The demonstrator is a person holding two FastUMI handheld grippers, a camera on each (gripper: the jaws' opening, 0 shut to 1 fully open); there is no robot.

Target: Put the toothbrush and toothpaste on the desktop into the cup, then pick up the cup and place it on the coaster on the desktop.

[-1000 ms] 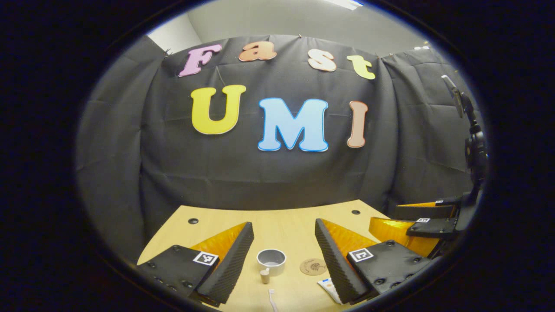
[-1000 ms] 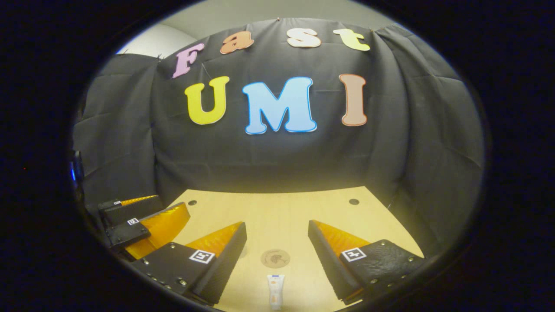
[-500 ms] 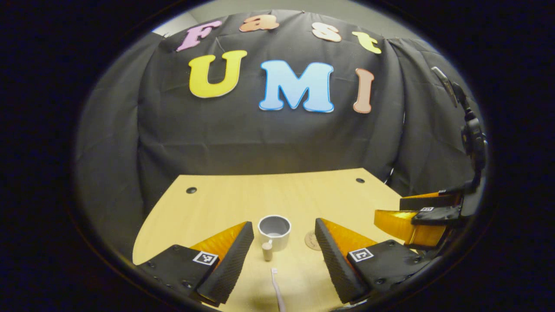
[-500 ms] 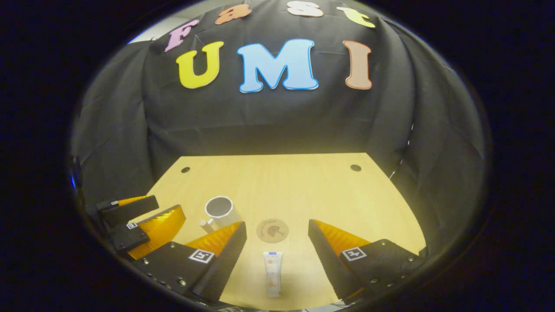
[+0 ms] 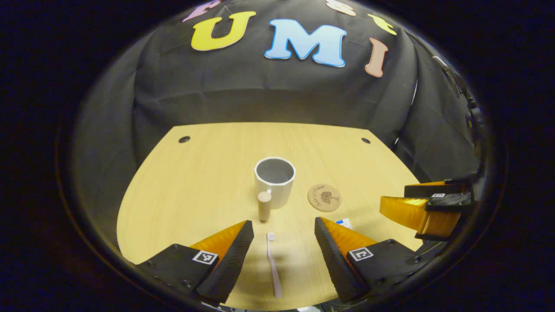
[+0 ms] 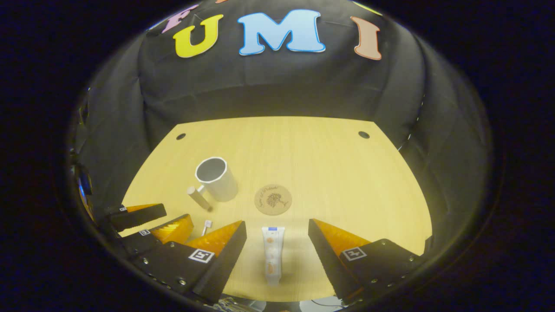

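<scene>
Both grippers have tipped down toward the worktop (image 5: 195, 182), fingers wide and empty: left gripper (image 5: 284, 249) now straddles the toothbrush (image 5: 273, 264), right gripper (image 6: 277, 249) the toothpaste tube (image 6: 272, 253), cup (image 5: 274, 181) and coaster (image 5: 324, 197) ahead, so pickups appear imminent.

The cup (image 5: 275, 181) is grey with a white rim and a pale wooden handle. The toothbrush (image 5: 273, 265) is pale pink. The toothpaste (image 6: 271, 254) is white with orange marks. The coaster (image 6: 272, 199) is brown with a dark tree drawing. The tabletop (image 6: 312, 156) is light wood.
</scene>
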